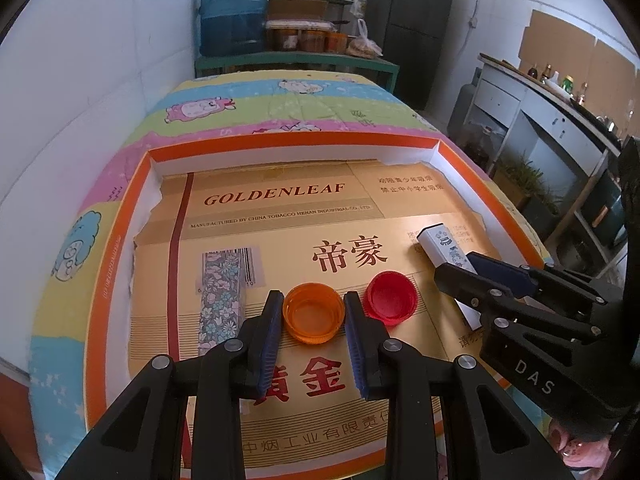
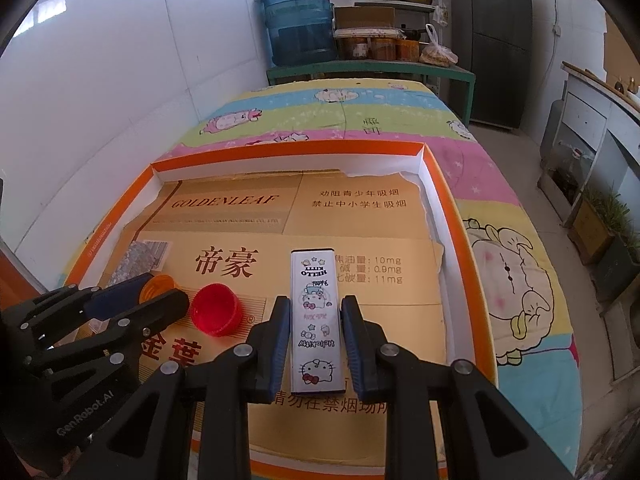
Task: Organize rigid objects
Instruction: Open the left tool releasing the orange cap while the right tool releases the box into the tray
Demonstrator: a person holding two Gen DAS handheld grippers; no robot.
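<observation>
The orange cap sits open side up on the gold cardboard lining the orange-rimmed tray, and the left gripper has its blue pads closed against the cap's two sides, so it is clamped on it. Just beside it, to the right, lies the red cap, also open side up and untouched. Further right, the white cartoon-printed box lies flat along the cardboard, with the right gripper straddling it; its pads look pressed to the long sides, so it seems to be grasping the box. A flowered strip lies at the left of the tray. The tray rests on a bright cartoon quilt.

Both pieces appear gripped but not yet lifted, so the step in hand is the pick-up. Next, each hand likely needs a straight lift, keeping the left fingers clear of the red cap.
</observation>
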